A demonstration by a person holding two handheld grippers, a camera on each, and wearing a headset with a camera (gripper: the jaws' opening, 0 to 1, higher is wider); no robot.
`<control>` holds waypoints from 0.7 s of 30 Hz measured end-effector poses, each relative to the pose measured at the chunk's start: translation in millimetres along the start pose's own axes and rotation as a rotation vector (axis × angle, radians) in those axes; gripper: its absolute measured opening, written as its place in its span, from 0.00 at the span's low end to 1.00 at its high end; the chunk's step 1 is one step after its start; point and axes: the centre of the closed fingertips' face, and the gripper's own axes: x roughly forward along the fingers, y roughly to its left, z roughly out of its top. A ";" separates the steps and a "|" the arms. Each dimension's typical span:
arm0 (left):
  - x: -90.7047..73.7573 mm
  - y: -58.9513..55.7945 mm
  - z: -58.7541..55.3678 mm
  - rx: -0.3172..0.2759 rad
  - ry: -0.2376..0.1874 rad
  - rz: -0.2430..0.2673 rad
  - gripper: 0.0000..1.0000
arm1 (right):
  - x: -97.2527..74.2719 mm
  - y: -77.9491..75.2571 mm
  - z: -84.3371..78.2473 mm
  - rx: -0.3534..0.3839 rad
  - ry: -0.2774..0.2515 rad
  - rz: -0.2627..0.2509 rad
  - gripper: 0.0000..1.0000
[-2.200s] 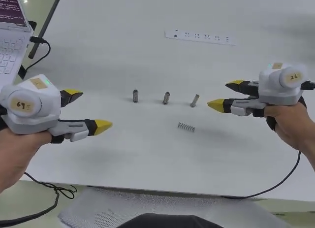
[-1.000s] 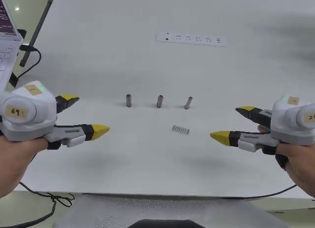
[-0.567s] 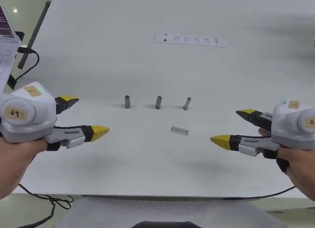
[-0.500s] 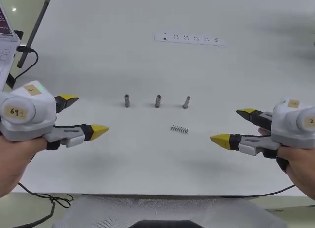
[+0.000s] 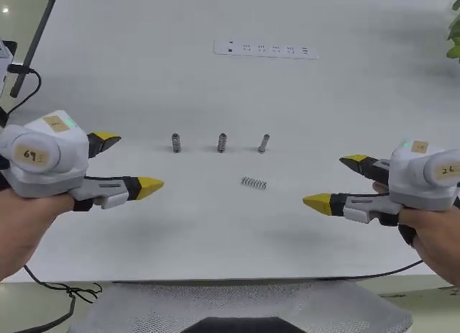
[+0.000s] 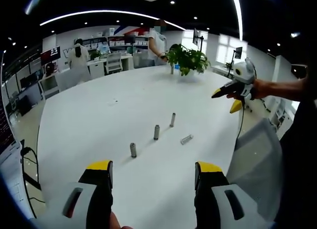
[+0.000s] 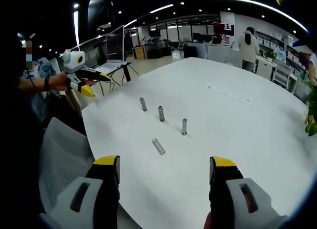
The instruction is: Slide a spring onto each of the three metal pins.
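Two grey metal pins (image 5: 176, 142) look sprung, bare third pin (image 5: 264, 143) wants the loose silver coil spring (image 5: 254, 183) at its 6 o'clock, left gripper (image 5: 129, 160) and right gripper (image 5: 334, 180) gape empty.

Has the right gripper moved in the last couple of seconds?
Yes. The right gripper was beside the bare pin; it has drawn back toward the person and is now level with the loose spring.

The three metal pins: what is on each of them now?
In the head view, a spring sits around the left pin and another around the middle pin, hiding their shafts. The right pin is bare.
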 end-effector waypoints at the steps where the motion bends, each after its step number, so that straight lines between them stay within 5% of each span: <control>1: 1.9 -1.1 1.2 0.004 0.001 -0.005 0.63 | -0.1 0.0 -0.1 0.001 -0.001 0.000 0.73; 21: 57.4 -38.5 24.7 0.114 0.023 -0.149 0.62 | -4.9 -2.1 -1.3 0.007 -0.005 0.000 0.73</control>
